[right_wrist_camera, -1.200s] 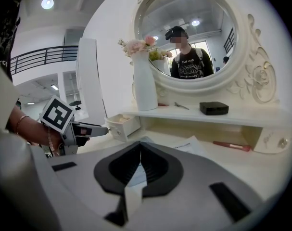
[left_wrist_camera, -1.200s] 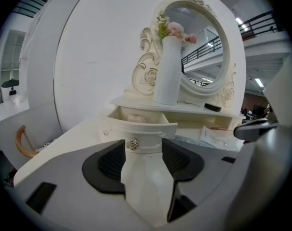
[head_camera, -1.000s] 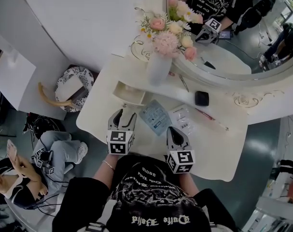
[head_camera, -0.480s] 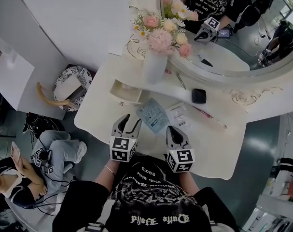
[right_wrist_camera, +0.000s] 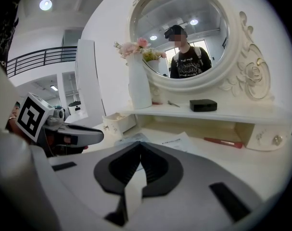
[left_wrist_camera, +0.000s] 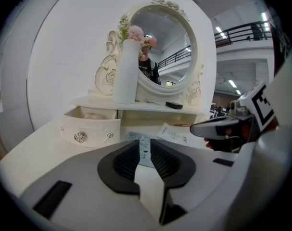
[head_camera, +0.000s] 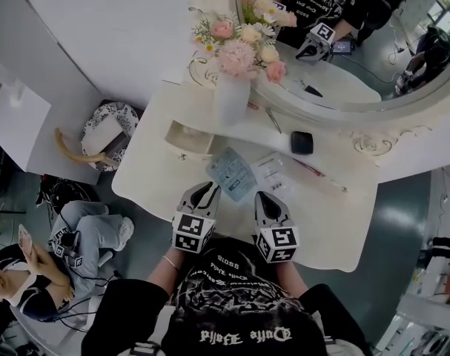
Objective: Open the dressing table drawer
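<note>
wrapping up, by the look of it: the drawer [head_camera: 187,138] at the left end of the shelf, toward the back-left corner of the worktop [head_camera: 325,225], already stands pulled out. its front with the round knob [left_wrist_camera: 79,137] is clear of the shelf edge and its inside shows. so the opening step reads as done, and i'd call this the back-off phase. next move, my guess: just park both tools off the worktop. if the drawer needs to come further out, the left tongs would have to spread and go to that knob, then pull straight toward the front edge so the drawer doesn't skew.

left tongs [head_camera: 204,191]: over the front edge of the worktop, well apart from the drawer. the jaws have just been closing and stand a narrow slit apart. nothing between them, touching nothing. only the bluish leaflet [head_camera: 232,173] shows through the gap, lying on the worktop beyond, with a white leaflet [head_camera: 275,173] just beside it.

right tongs [head_camera: 267,199]: also at the front edge, near the left one. jaws pressed together at the tips, empty, touching nothing.

further right: black case [head_camera: 302,142] on the shelf, red pen [head_camera: 313,170] on the worktop below the shelf, and a second small drawer [right_wrist_camera: 263,138] at the right end, shut.
</note>
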A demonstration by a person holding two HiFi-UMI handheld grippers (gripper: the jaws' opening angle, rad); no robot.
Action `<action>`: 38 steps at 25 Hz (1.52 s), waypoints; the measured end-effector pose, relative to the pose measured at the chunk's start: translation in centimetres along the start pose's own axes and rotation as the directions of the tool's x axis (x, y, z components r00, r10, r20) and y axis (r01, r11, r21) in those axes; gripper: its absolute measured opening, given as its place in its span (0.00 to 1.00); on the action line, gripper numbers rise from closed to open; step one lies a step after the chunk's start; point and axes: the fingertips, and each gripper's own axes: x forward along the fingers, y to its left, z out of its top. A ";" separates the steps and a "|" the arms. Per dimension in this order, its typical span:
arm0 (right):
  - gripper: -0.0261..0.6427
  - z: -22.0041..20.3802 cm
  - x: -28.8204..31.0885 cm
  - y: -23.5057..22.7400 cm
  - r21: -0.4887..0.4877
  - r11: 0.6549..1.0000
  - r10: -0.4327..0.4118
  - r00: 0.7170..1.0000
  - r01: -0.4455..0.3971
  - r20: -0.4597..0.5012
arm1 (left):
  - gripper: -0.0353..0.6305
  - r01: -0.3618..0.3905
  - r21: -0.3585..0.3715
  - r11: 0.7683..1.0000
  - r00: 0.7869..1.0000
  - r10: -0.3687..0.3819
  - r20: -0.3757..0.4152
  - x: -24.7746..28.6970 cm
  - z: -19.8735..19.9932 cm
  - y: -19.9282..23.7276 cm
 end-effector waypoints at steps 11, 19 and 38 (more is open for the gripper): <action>0.06 -0.3 -0.1 -1.1 0.015 1.000 -0.005 1.000 0.005 -0.003 | 0.08 0.040 -0.006 0.999 0.999 -0.040 0.006 0.3 0.2 -1.7; 0.05 -0.6 -0.1 -1.1 0.006 1.000 0.000 1.000 0.000 -0.017 | 0.08 0.030 -0.036 0.999 1.000 -0.030 0.008 0.5 0.1 -2.2; 0.05 -1.0 0.2 -2.0 0.044 0.999 -0.009 0.999 0.011 -0.034 | 0.08 0.037 -0.035 0.999 0.999 -0.037 -0.010 0.9 -0.3 -2.3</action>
